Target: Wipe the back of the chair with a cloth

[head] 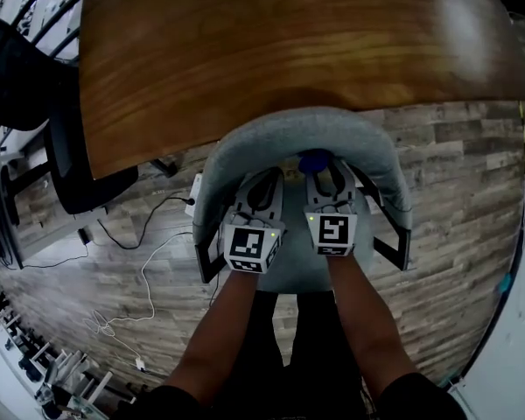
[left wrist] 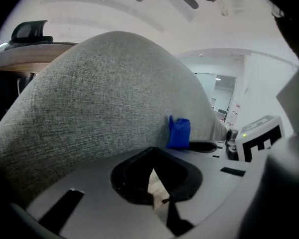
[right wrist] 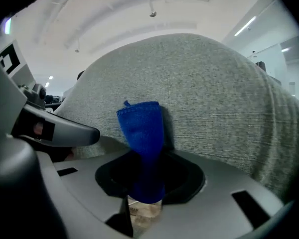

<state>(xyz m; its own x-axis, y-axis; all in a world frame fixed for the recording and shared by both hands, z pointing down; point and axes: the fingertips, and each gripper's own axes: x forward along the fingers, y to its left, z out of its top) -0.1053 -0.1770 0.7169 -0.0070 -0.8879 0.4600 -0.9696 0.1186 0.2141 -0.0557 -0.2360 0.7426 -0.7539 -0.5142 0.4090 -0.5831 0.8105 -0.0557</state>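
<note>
The grey fabric chair back (head: 245,143) curves below the table edge, and both grippers sit inside its curve above the seat. My right gripper (head: 326,178) is shut on a blue cloth (head: 315,160). The cloth (right wrist: 142,133) stands up from the jaws and presses against the chair back (right wrist: 214,98). My left gripper (head: 261,186) is beside it, its jaws shut and holding nothing (left wrist: 157,183), close to the grey fabric (left wrist: 99,98). In the left gripper view the blue cloth (left wrist: 179,132) shows at the right against the chair back.
A brown wooden table (head: 271,51) lies just beyond the chair. A black office chair (head: 79,164) stands at the left. White cables (head: 149,261) trail over the wood-plank floor. The chair's black armrests (head: 389,243) flank my forearms.
</note>
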